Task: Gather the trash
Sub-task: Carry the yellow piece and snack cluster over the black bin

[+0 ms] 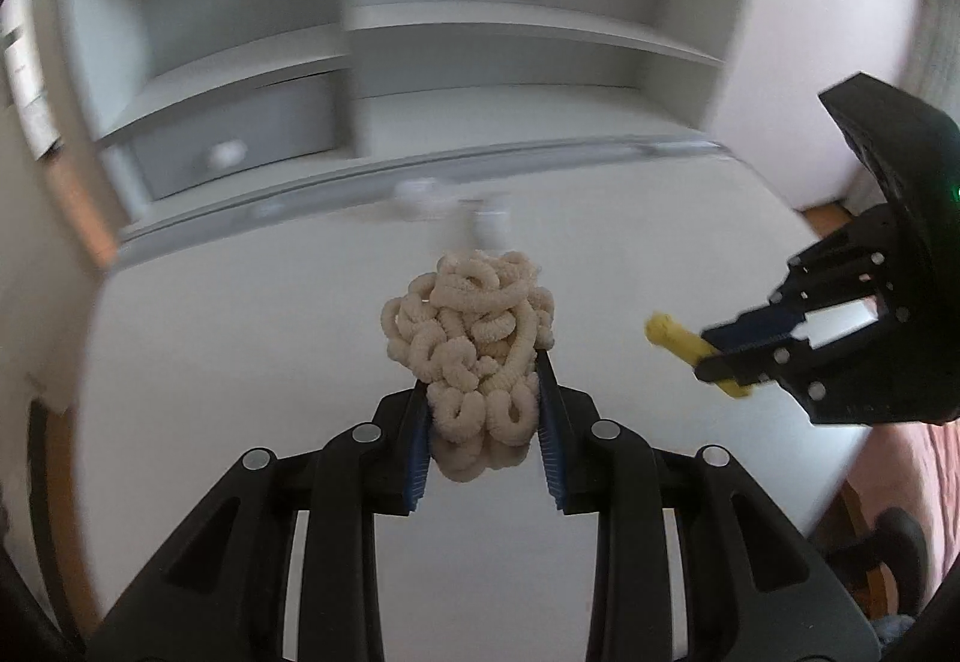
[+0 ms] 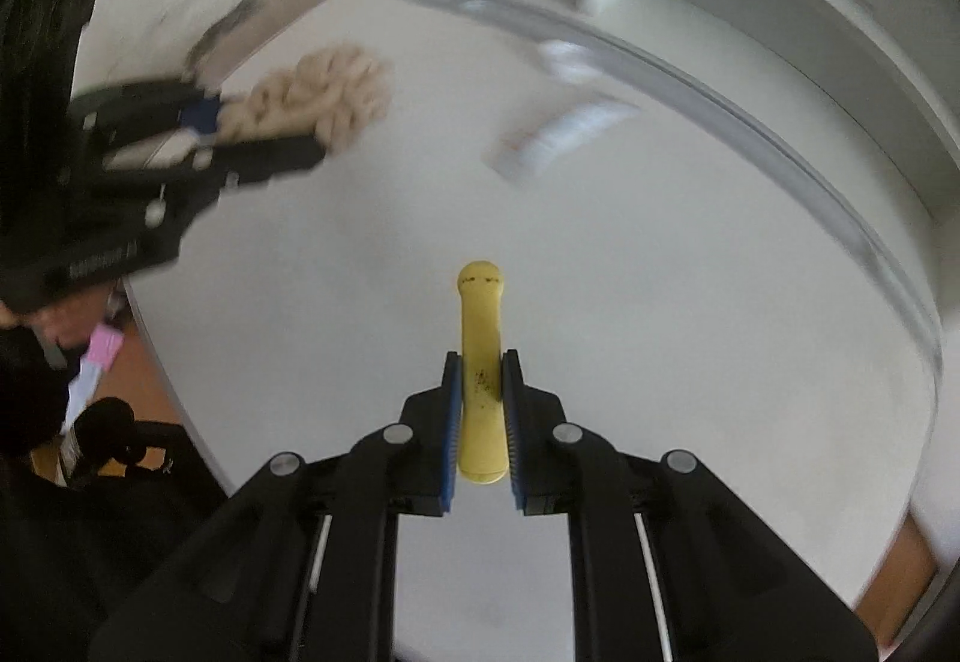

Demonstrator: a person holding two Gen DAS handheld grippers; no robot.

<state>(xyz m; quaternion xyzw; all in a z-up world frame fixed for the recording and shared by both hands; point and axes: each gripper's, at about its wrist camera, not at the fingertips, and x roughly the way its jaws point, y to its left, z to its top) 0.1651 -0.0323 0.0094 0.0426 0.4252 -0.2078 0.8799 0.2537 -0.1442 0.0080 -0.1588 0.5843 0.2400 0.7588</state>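
Over a white table (image 1: 240, 362), we are gripping two pieces of trash at once, one in each claw. Our left gripper (image 1: 485, 380) is clamping its blue pads (image 1: 420, 440) on a cream-coloured bundle of curly cord (image 1: 471, 338), which is bulging out above and below the jaws and hanging clear of the tabletop. In the right wrist view the same bundle is showing as a blurred pale mass at the upper left, sticking out past the left gripper's black fingers.

Our right gripper (image 2: 482, 398) is pinching a yellow banana-like piece (image 2: 480, 362) lengthwise between its pads (image 2: 453, 422), the rounded tip with small dark marks poking out beyond the fingertips and the other end sitting back between the jaws. From the left wrist view it is appearing at the right, jutting out of the right claw above the table.

Farther back on the table, a white wrapper-like scrap (image 2: 558, 134) is lying flat, too blurred for us to identify. Grey shelving (image 1: 420, 32) is standing behind the table's far edge.
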